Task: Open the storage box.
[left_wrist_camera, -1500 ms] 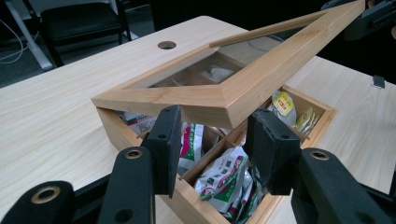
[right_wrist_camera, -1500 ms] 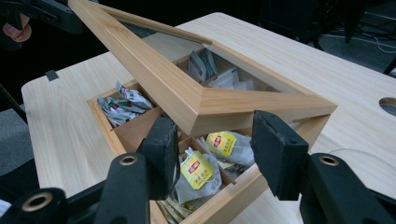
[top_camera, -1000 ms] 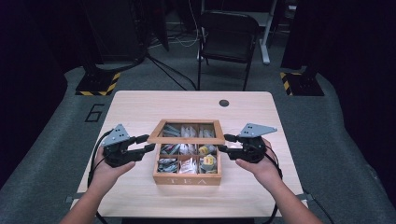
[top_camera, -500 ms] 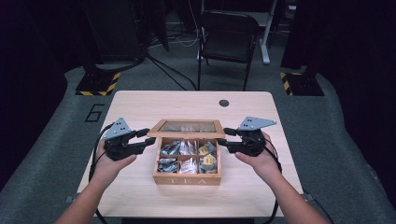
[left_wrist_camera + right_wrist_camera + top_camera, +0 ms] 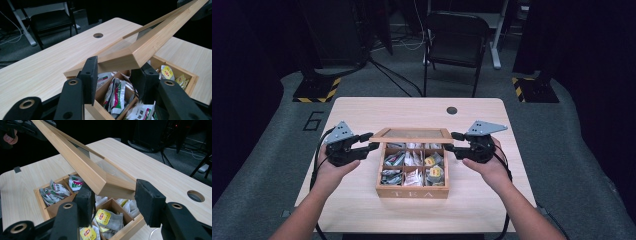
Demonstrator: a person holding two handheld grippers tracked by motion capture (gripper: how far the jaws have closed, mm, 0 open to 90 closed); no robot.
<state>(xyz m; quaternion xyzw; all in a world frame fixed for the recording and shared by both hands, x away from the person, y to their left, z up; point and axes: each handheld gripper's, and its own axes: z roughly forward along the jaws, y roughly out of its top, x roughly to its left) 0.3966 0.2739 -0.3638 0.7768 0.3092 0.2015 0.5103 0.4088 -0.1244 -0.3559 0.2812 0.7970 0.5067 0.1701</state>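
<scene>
– High view: where's the lid [image 5: 414, 134]?
– Tilted up over the back of the tea box [image 5: 412, 192], front edge raised, tea bags [image 5: 433, 172] exposed
– Jaws?
– Left gripper [image 5: 373, 141] pinches the lid corner at the box's left, right gripper [image 5: 455, 144] pinches the corner at the box's right; two grips likely so the frame swings up without twisting
– Surface, room?
– Pale wood table [image 5: 362, 210] under the box, cable hole [image 5: 452, 110] beyond it, black chair [image 5: 457, 45] farther behind the box, grey floor [image 5: 272, 150], dark surrounds

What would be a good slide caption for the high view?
Two handheld grippers, left and right, raise the glass-paned lid of a wooden tea box.
</scene>
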